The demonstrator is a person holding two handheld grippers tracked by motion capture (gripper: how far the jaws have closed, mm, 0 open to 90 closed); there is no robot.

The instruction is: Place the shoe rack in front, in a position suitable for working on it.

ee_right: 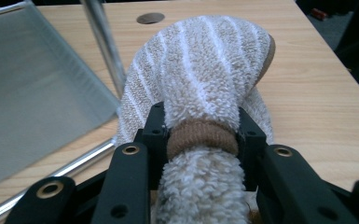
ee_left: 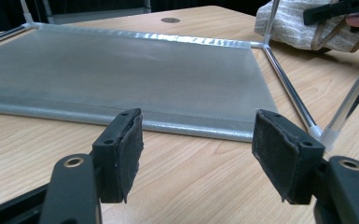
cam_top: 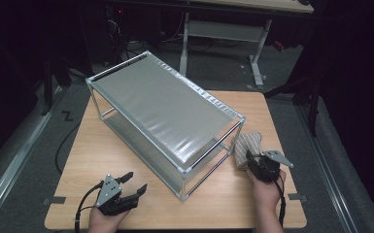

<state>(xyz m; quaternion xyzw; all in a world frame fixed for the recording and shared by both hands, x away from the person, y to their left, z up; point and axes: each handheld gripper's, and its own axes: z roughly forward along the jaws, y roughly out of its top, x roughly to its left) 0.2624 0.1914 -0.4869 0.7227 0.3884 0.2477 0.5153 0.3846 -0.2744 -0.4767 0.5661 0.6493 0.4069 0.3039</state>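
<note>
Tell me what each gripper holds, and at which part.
The right gripper holds the slipper at its brown band. The left gripper is open and holds nothing.

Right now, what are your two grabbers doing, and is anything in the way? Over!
Right gripper shut on the striped slipper. Left gripper open, empty, low over the table. Metal shelf rack stands right beside the slipper, its corner post close.

A beige slipper (ee_right: 205,70) with white stripes is seen, edged by a brown band. The rack (cam_top: 162,104) is coloured silver-grey, the table (cam_top: 107,145) light wood.
</note>
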